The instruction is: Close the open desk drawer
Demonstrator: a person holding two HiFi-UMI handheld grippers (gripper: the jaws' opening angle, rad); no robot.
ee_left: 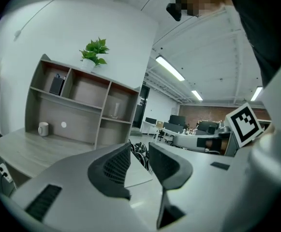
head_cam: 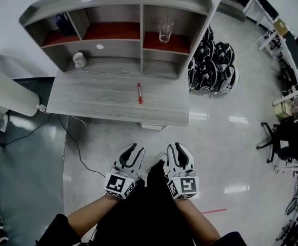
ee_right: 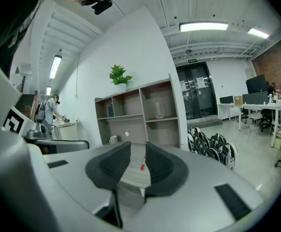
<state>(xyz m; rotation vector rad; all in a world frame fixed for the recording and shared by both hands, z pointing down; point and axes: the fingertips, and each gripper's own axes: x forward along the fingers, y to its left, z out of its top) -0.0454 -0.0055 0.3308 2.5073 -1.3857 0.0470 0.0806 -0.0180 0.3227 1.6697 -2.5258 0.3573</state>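
While both grippers hover close to the person's body, well apart from the desk [head_cam: 87, 99], the drawer [head_cam: 153, 126] lies straight ahead of them. It shows only as a narrow pale strip jutting from under the desk's front edge, near the front right corner. Its long axis runs along that edge, across the line the grippers point along, so I judge that a push straight toward the desk would shut it.

The left gripper [head_cam: 134, 150] and the right gripper [head_cam: 170, 155] sit side by side, and the strip lies roughly between their lines, so neither is clearly nearer. The right gripper view frames the front edge and the red pen [head_cam: 139, 93] between its jaws, so it looks the better aligned. Both grippers have their jaws spread with nothing between them.

The desk top is grey wood grain, bare but for the pen near the middle of the front half. A shelf unit [head_cam: 115, 14] along the back edge holds a mug [head_cam: 79, 60] and a glass [head_cam: 165, 29]. The glossy floor [head_cam: 215, 152] carries a dark cable [head_cam: 77, 142] toward the desk's left end and a pile of black-and-white helmets [head_cam: 213, 65] off its right end.
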